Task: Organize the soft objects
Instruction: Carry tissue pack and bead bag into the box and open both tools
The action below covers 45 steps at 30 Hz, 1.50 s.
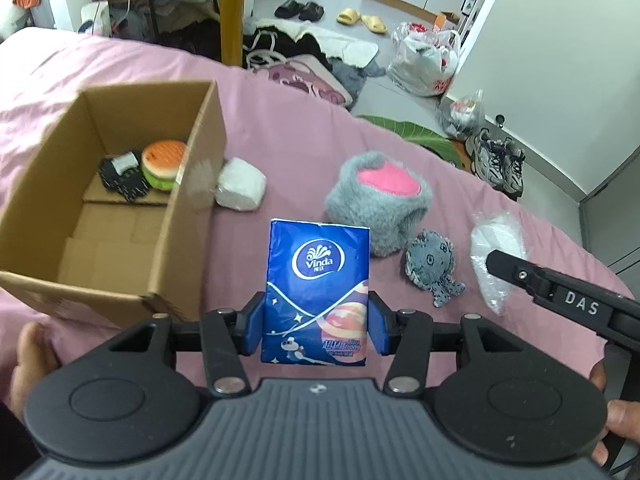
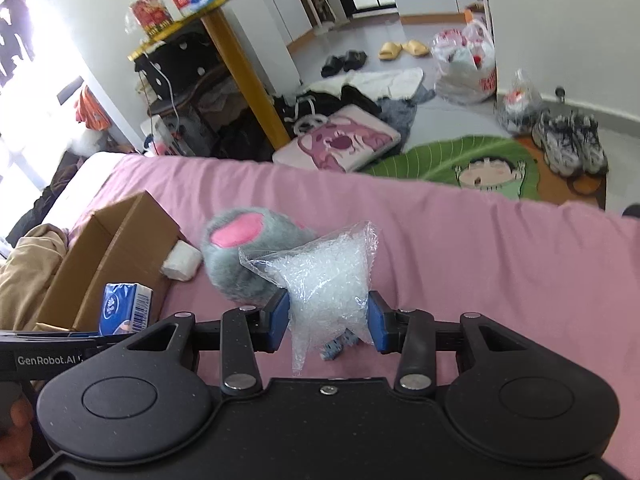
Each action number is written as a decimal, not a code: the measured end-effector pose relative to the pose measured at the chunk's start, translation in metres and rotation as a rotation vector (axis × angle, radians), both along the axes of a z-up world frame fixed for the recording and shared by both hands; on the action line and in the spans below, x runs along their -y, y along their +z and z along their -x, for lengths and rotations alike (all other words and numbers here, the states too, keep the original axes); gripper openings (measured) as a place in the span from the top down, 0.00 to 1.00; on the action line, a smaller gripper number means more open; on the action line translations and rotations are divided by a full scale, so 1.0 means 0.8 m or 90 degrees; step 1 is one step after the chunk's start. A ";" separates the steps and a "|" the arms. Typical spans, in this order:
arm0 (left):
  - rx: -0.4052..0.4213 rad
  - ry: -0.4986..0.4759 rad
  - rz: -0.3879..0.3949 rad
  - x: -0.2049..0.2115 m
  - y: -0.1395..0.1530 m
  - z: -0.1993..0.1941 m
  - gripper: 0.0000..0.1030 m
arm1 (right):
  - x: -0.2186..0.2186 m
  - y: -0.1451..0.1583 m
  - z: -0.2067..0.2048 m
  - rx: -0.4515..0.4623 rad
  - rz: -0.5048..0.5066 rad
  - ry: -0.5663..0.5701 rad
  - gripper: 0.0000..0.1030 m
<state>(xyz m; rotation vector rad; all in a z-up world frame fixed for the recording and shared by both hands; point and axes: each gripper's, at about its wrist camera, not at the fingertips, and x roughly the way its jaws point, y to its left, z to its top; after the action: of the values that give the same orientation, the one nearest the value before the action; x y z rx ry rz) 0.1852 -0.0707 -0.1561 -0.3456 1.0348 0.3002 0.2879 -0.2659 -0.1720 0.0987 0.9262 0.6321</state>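
Bed (image 1: 304,120), pink sheet, carries all items. Cardboard box (image 1: 192,184), open-topped, left side; holds a burger-shaped squishy toy (image 1: 162,164) and a black dotted item (image 1: 120,178) at its far end. Grey plush paw (image 1: 376,196) with pink pad, centre, right of the box. White soft bundle (image 1: 240,184), touching the box's outer right wall. Blue tissue pack (image 1: 316,292), upright, clamped between the left hand-held gripper (image 1: 316,326) pads, near centre. Clear bag of white pellets (image 2: 324,280), pinched by the right hand-held gripper (image 2: 328,316), in front of the paw. Small grey plush octopus (image 1: 432,266), near right, just beside the paw.
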 end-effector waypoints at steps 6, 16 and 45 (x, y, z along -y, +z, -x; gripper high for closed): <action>0.026 0.005 -0.003 -0.016 0.029 0.017 0.51 | -0.012 0.037 0.008 0.051 -0.010 0.006 0.61; 0.070 0.009 -0.015 -0.059 0.069 0.035 0.51 | -0.034 0.071 0.031 0.113 -0.039 0.015 0.62; 0.095 0.110 0.013 -0.218 0.056 0.033 0.51 | -0.188 0.086 0.083 0.092 -0.049 0.061 0.62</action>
<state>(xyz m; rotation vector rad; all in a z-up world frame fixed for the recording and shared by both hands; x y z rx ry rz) 0.1591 0.1036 -0.1111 -0.4710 0.8638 0.4131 0.2213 -0.1159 -0.1032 0.0761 0.7707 0.7538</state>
